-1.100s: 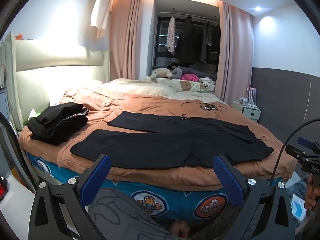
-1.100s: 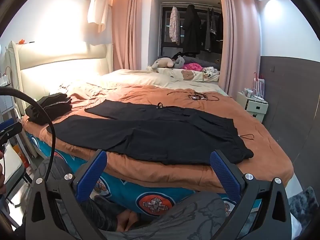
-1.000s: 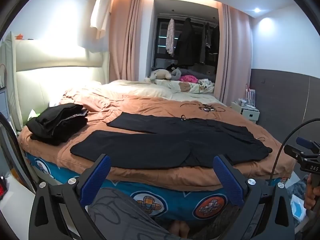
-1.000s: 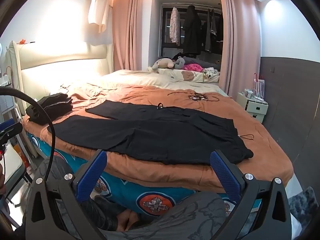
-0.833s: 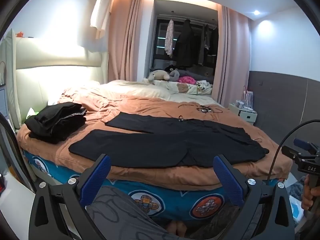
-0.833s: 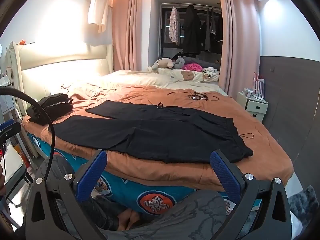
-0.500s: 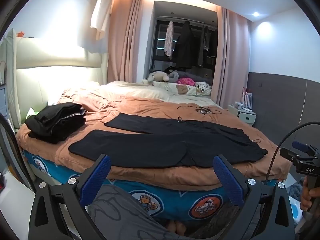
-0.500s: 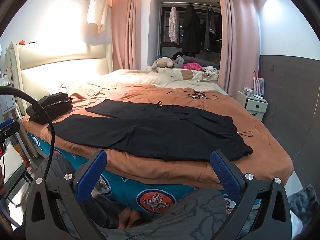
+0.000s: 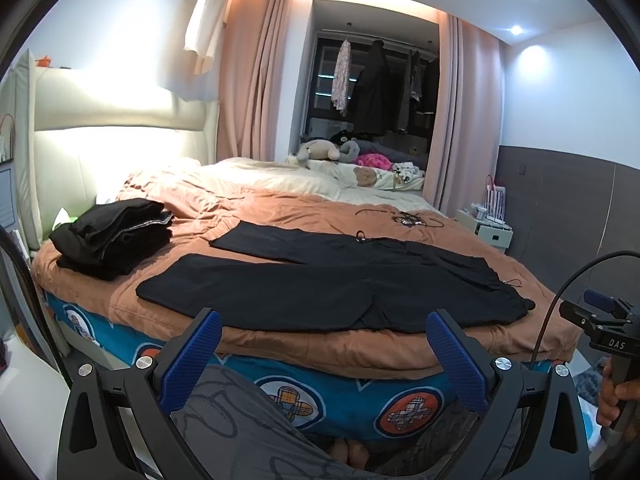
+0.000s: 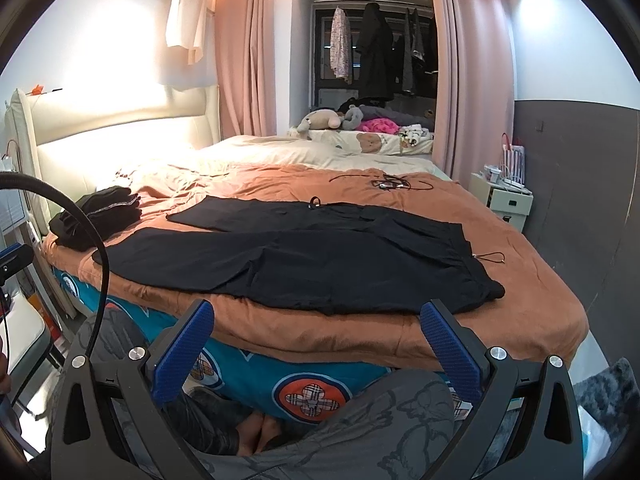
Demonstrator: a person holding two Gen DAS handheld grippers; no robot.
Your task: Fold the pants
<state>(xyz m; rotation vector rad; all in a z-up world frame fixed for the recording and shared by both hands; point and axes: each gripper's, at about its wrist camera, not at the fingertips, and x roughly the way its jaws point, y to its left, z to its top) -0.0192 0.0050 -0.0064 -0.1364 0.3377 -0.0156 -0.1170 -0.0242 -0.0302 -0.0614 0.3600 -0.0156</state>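
Black pants (image 9: pixel 328 280) lie spread flat on the orange-brown bedcover (image 9: pixel 280 336), legs to the left, waistband to the right; they also show in the right wrist view (image 10: pixel 320 256). My left gripper (image 9: pixel 322 354) is open and empty, held off the near bed edge, below the pants. My right gripper (image 10: pixel 316 346) is open and empty, also in front of the bed edge. The right gripper's body shows at the right of the left wrist view (image 9: pixel 608 336). Neither gripper touches the pants.
A pile of folded black clothes (image 9: pixel 112 236) sits at the bed's left end, also in the right wrist view (image 10: pixel 100 216). Cables (image 10: pixel 384 182) lie behind the pants. A white nightstand (image 10: pixel 506 200) stands at the right. My knees (image 10: pixel 360 432) are below the grippers.
Both grippers have drifted slightly, so the bed and pants sit a little lower in view. The pants have not moved and both grippers stay open.
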